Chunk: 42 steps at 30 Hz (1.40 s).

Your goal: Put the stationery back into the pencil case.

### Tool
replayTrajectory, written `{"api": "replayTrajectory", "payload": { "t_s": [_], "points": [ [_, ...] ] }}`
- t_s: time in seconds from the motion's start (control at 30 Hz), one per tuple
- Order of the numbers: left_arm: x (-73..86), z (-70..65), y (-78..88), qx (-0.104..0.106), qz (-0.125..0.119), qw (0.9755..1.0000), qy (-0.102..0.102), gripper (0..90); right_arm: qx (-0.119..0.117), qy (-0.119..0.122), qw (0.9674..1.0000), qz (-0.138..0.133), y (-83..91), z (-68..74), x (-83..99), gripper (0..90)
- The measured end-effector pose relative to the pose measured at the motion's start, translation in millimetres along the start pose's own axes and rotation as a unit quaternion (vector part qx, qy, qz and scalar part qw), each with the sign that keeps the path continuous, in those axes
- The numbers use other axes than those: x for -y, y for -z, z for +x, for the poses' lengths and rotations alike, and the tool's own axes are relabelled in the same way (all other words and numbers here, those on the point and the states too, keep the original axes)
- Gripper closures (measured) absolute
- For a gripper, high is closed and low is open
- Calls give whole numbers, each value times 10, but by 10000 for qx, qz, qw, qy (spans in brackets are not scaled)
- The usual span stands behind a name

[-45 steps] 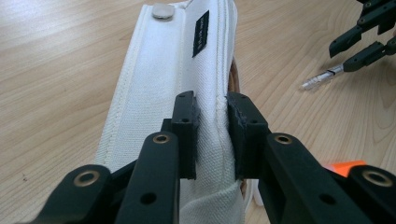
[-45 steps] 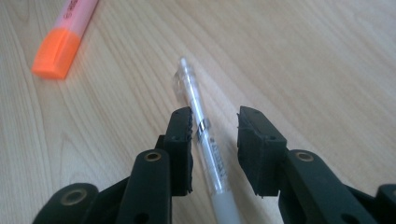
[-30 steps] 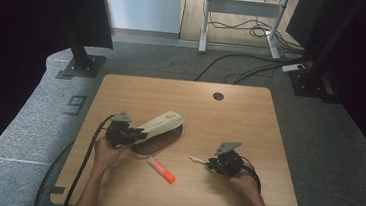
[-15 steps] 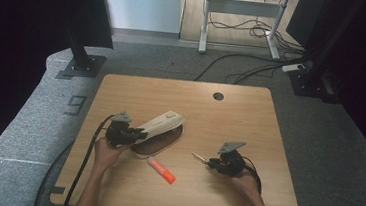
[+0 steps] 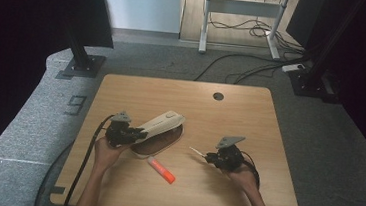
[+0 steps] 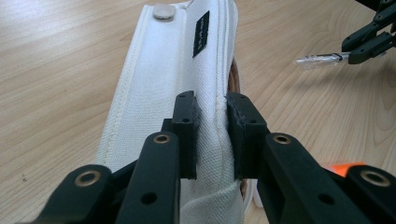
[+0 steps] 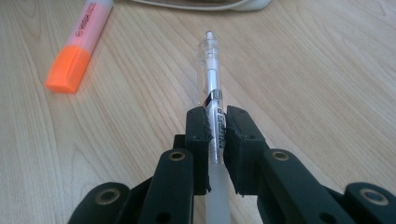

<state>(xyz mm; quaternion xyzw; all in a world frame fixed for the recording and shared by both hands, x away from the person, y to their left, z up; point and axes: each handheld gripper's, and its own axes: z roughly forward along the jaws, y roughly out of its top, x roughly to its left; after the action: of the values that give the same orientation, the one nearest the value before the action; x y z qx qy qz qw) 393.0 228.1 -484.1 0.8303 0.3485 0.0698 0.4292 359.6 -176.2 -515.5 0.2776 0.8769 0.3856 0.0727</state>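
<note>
At a pale wooden table [image 5: 240,118], I hold a black two-jaw gripper in each hand. My left gripper [image 6: 212,123] is clamped on the stitched edge of the flap of a white canvas pencil pouch [image 6: 173,79], the pads pinching a fold of cloth between them; in the high view the left gripper [image 5: 130,134] holds that flap lifted at a slant, so the brown-lined mouth of the pouch [image 5: 161,126] gapes toward the middle of the table. My right gripper [image 7: 215,126] is closed on the barrel of a clear plastic ballpoint pen [image 7: 211,74], gripped around its printed band, with the tip pointing away from me toward the pouch; from above, the right gripper [image 5: 210,157] and the pen [image 5: 197,151] sit well to the right of the opening. An orange highlighter with a pale barrel [image 5: 161,170] lies flat on the wood between my hands, just in front of the pouch.

The pen looks light, stiff and smooth, so I judge it could pivot or slip in the pads if its tip catches the cloth; a hold around mid-barrel, as now, seems best. The pouch is soft and limp and will sag unless its flap is held up by the seam, the firmest place to take it.
</note>
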Motion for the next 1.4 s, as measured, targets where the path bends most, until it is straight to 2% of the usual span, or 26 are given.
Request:
{"api": "replayTrajectory", "payload": {
  "t_s": [0.53, 1.0, 1.4],
  "points": [
    [-10, -11, 21, -86, -114, 9999, 17, 763, -41, 70, 10000, -38, -120, -37, -251, 781],
    [-17, -15, 43, -89, -218, 9997, 47, 764, -49, 201, 9998, 50, -379, -44, -600, 780],
    [-20, -15, 54, -53, -239, 9997, 59, 764, -93, 272, 9995, 122, -591, -32, -808, 780]
  ]
}}
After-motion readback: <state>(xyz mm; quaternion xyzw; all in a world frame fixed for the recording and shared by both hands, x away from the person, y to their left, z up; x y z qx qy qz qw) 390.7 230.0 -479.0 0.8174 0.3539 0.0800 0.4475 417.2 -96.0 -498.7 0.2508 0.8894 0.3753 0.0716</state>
